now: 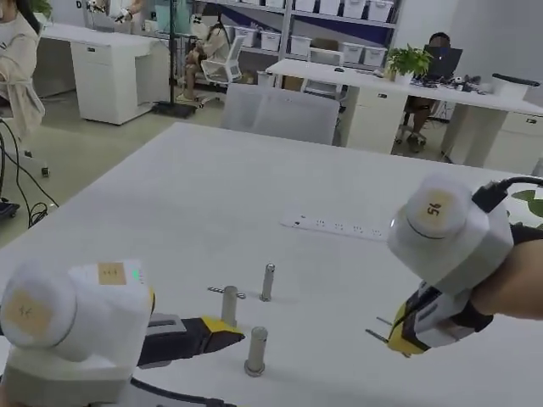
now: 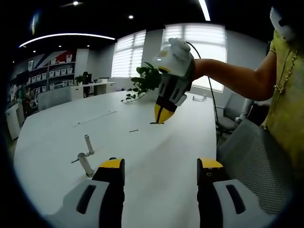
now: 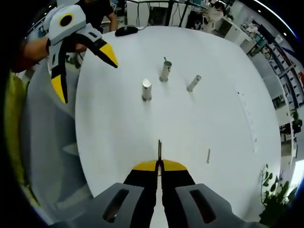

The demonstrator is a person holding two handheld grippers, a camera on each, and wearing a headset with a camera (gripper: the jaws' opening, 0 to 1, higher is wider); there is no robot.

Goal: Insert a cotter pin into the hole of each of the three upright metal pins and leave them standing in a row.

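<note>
3 pins (image 1: 256, 348); cotter pins (image 1: 219, 291): 1 inserted, 1 loose, 1 in right tool (image 3: 159, 164).

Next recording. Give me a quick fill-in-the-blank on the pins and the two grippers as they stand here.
1. The right gripper is ___ on a cotter pin.
2. The left gripper, holding nothing, is ___.
3. ___ metal pins stand upright on the white table.
4. Only ___ of them carries an inserted cotter pin.

Missing words: shut; open; Three; one.

Dull grey metal pins (image 1: 256, 343) on a matt table (image 1: 212, 195).
</note>
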